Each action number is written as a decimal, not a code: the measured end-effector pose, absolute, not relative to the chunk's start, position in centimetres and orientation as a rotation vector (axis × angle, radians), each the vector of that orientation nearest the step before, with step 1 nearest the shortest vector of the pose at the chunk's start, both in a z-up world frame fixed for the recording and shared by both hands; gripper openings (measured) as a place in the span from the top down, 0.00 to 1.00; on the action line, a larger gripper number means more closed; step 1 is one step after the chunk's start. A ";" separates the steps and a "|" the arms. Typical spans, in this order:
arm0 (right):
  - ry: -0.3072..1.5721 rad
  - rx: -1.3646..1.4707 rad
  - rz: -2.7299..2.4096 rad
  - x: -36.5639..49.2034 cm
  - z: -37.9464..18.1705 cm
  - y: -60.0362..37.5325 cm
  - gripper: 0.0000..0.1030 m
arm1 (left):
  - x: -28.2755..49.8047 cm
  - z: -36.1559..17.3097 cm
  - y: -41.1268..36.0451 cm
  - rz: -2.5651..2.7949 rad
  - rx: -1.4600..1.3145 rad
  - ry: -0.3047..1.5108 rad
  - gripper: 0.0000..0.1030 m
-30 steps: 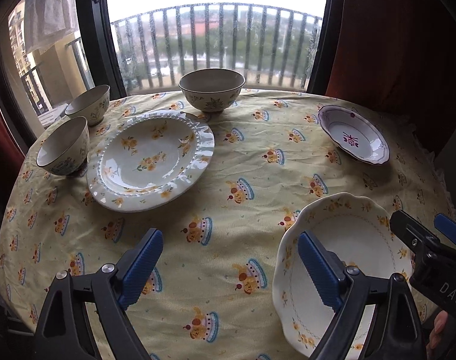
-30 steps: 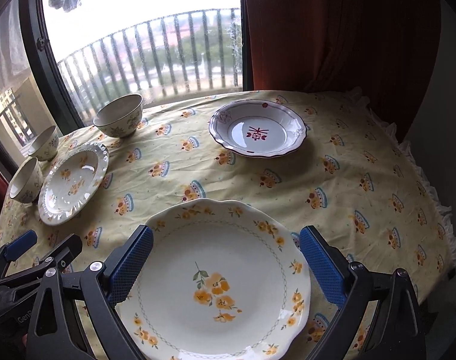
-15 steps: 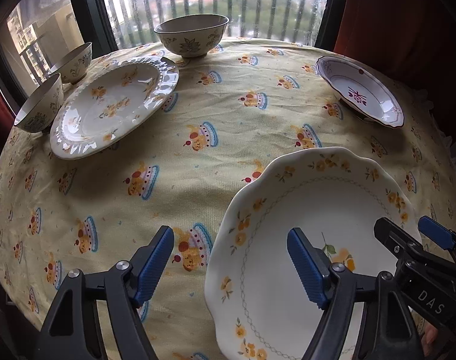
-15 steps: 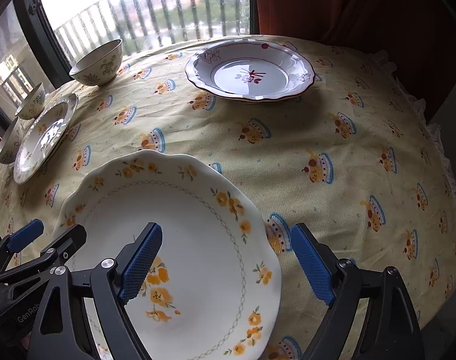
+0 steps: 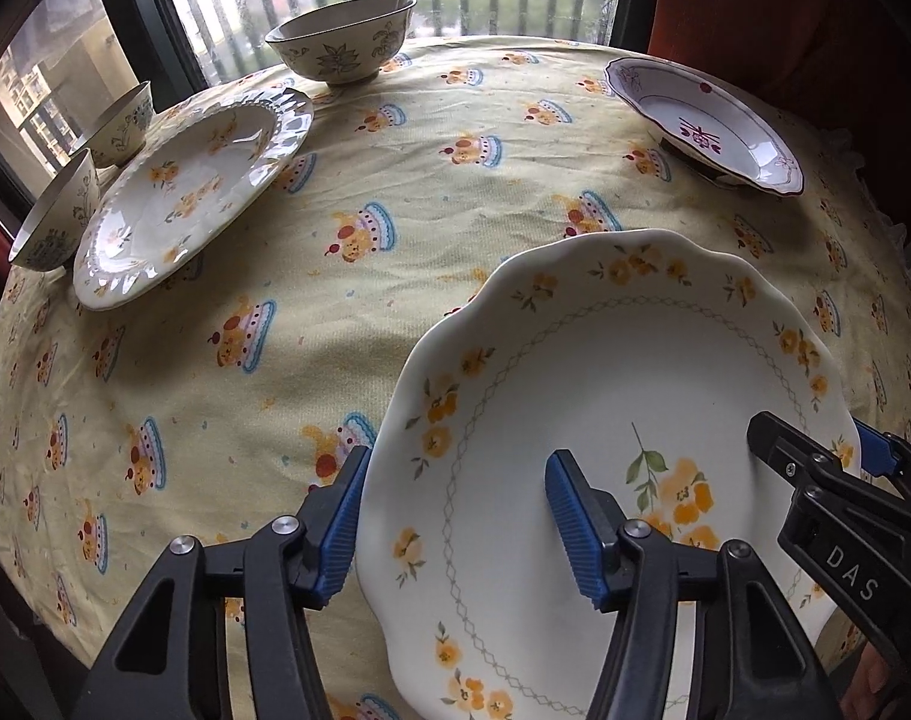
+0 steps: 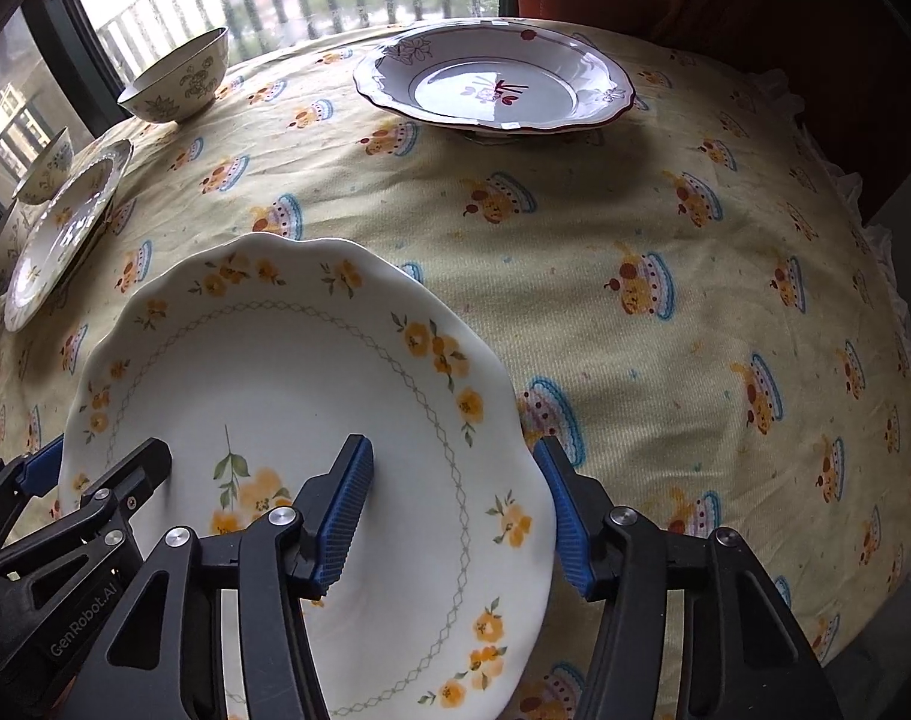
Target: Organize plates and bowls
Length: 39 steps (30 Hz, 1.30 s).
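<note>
Left wrist view shows the left gripper (image 5: 455,525) straddling the left rim of the yellow-flowered plate (image 5: 575,408), which lies flat on the tabletop (image 5: 395,192) in the lower right of the frame: one blue pad sits outside the scalloped edge, close against it, the other stands over the plate's well. The right gripper (image 5: 815,450) comes in at the lower right edge of that frame, set over the opposite rim. Right wrist view confirms it: the right gripper (image 6: 455,513) brackets the plate's (image 6: 287,372) right rim, one pad inside and one outside. Both sets of fingers have just been closing with the rim between them, but a gap shows at the inner pad on each side, so neither yet clamps the plate; they read as half closed and not gripping. The step in hand looks like a two-handed pickup of this plate, the first of the stacking work. Waiting farther off are the ribbed plate (image 5: 191,192) at the left, the red-patterned plate (image 5: 707,126) at the upper right, a large bowl (image 5: 341,39) at top centre and two small bowls (image 5: 119,123) at the far left. The next move likely calls for both pairs of fingers to finish closing evenly on the rim, then a level lift, both hands rising together so the glazed edge does not slip, and a carry toward one of the other plates.
</note>
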State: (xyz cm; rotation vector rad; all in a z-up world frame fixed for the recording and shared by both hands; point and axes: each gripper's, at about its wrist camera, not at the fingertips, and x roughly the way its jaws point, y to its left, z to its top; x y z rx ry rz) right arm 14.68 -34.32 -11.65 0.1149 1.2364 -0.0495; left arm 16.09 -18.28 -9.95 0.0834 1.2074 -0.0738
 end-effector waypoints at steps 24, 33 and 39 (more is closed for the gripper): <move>1.278 0.046 -0.061 15.1 -10.2 -25.9 0.40 | 16.1 -9.0 -9.5 -0.036 0.019 1.244 0.42; 1.277 0.042 -0.101 15.0 -9.5 -18.4 0.40 | 16.8 -8.5 -2.6 -0.075 0.030 1.232 0.39; 1.284 0.051 -0.132 14.6 -9.4 -13.7 0.40 | 17.0 -8.5 1.8 -0.100 0.030 1.231 0.39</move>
